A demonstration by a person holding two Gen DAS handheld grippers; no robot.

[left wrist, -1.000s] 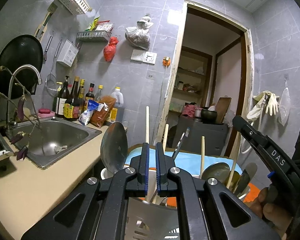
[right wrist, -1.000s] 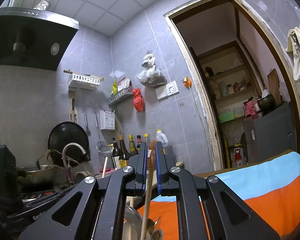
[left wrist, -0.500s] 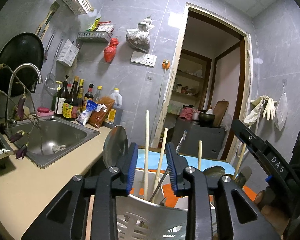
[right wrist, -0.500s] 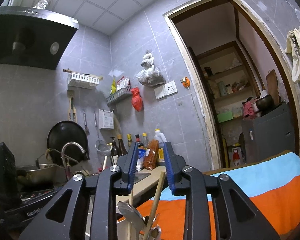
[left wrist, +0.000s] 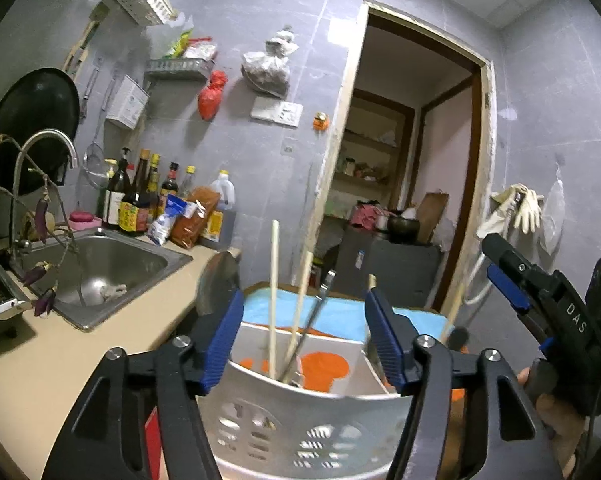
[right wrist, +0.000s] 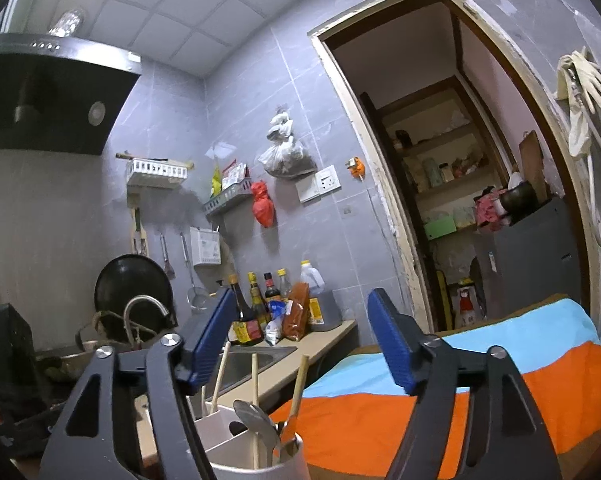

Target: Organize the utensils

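Both grippers, left [left wrist: 304,336] and right [right wrist: 302,340], have just been opening and hold nothing above the utensil holder [right wrist: 252,452]; a careless bump could tip it.

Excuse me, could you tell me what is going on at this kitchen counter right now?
A person is sorting utensils with a handheld claw in each hand. Both the left claw and the right claw have just been opening and now grip nothing. Below them stands a white utensil holder on the counter, with chopsticks, a spoon and a metal utensil upright in its compartments. The sink lies to the left.
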